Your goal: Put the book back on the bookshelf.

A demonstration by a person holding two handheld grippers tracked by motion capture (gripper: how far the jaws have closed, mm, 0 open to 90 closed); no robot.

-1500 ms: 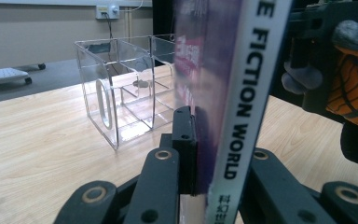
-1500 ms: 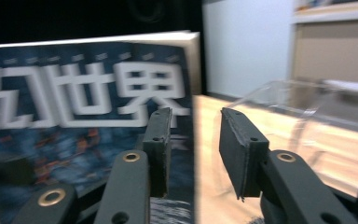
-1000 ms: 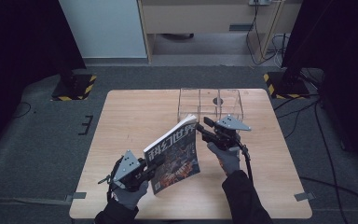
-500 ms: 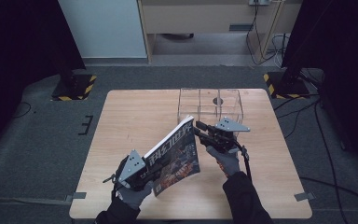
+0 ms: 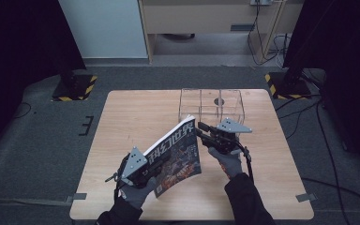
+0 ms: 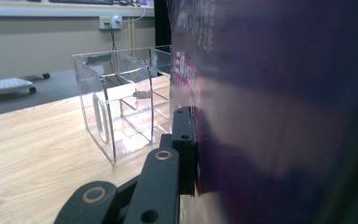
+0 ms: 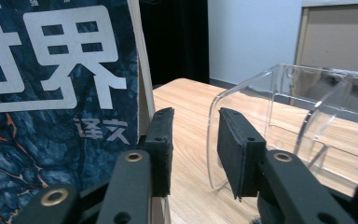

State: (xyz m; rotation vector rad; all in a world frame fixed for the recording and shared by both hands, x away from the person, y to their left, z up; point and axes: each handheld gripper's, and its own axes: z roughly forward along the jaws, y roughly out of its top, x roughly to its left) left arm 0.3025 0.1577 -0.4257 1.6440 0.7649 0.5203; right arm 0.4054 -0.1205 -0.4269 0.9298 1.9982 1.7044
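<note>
A magazine (image 5: 176, 154) with a dark blue cover and white characters stands tilted above the wooden table (image 5: 131, 122). My left gripper (image 5: 152, 174) is shut on its lower left edge; in the left gripper view one black pad (image 6: 184, 140) presses on the glossy cover (image 6: 284, 116). My right gripper (image 5: 201, 127) sits by the magazine's upper right corner. Its jaws have just been closing and still stand apart, with nothing between them (image 7: 193, 149). The cover (image 7: 51, 93) lies just outside its left pad.
A clear plastic organiser box (image 5: 211, 105) with compartments stands at the table's far middle, just beyond the right gripper; its curved wall (image 7: 284, 107) is close behind the pads, and it shows beside the magazine (image 6: 116, 112). Bare tabletop lies left and right.
My left gripper has shifted slightly right along the magazine's lower edge, and the magazine has tipped a little. The right gripper has stayed in place.
</note>
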